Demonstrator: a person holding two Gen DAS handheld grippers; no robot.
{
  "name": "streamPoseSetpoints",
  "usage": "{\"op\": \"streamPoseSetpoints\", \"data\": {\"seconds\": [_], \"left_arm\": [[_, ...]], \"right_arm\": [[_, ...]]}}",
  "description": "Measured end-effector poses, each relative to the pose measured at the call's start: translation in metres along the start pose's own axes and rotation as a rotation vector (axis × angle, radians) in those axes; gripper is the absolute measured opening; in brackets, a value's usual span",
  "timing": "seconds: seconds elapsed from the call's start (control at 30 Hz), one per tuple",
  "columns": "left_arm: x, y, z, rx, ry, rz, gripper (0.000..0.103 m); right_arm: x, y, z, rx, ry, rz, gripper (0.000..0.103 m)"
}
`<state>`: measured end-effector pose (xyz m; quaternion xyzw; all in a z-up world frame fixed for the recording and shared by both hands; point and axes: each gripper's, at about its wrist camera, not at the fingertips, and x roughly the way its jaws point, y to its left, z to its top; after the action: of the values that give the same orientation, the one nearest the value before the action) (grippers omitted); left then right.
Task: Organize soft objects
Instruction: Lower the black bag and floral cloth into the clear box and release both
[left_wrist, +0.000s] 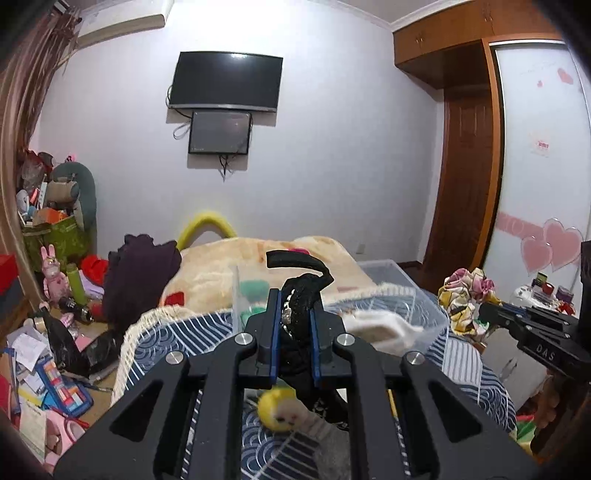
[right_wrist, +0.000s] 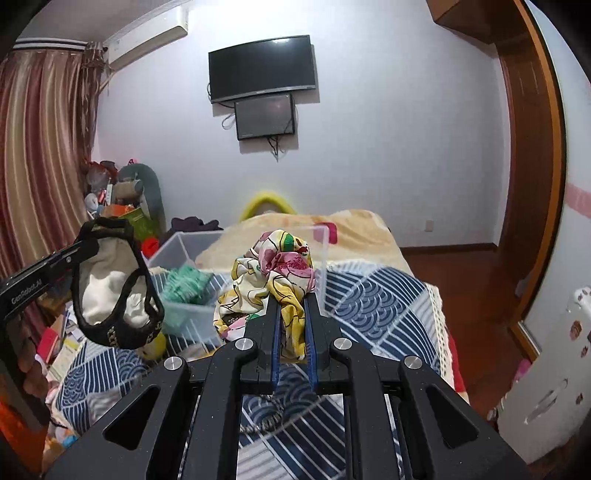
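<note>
- Over the bed (right_wrist: 376, 291), both grippers hang in the air, each with cloth pinched in it.
- Left gripper (left_wrist: 294, 325): jaws narrow, clamped on a black-trimmed garment (left_wrist: 301, 295); from the right wrist view that garment (right_wrist: 110, 291) hangs free with a white lining, off the bed's left edge side.
- Right gripper (right_wrist: 291, 328): jaws narrow, clamped on a bunched floral cloth (right_wrist: 273, 280) in yellow, pink and white, lifted clear of the bedspread.
- Clear bin (right_wrist: 192, 247) sits on the bed near its left edge, just beyond both grippers; a teal knit piece (right_wrist: 184, 284) lies inside it.
- White fluffy item (left_wrist: 380, 325) lies by the bin's near wall in the left wrist view; whether inside or against it I cannot tell.
- Small yellow plush (left_wrist: 279, 410) rests on the bedspread below the left gripper.
</note>
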<state>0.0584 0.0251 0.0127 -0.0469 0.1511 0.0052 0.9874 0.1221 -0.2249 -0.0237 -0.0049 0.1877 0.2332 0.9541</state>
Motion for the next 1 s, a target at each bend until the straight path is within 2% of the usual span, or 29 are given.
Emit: {"op": "streamPoseSetpoints", "data": {"seconds": [0.17, 0.43, 0.53, 0.7, 1.0], "left_arm": [[0.014, 0.000, 0.015, 0.005, -0.034, 0.033, 0.012], [0.059, -0.002, 0.020, -0.003, -0.014, 0.083, 0.012], [0.076, 0.000, 0.015, -0.002, 0.026, 0.088, 0.012], [0.105, 0.000, -0.004, 0.027, 0.139, 0.075, 0.012], [0.118, -0.002, -0.026, 0.043, 0.259, 0.034, 0.013]], "right_arm": [[0.012, 0.012, 0.015, -0.029, -0.017, 0.017, 0.010], [0.049, 0.035, 0.026, -0.065, 0.008, 0.033, 0.010], [0.063, 0.041, 0.025, -0.075, 0.034, 0.033, 0.010], [0.083, 0.044, 0.017, -0.084, 0.092, 0.030, 0.010], [0.103, 0.050, 0.002, -0.116, 0.200, 0.040, 0.012]]}}
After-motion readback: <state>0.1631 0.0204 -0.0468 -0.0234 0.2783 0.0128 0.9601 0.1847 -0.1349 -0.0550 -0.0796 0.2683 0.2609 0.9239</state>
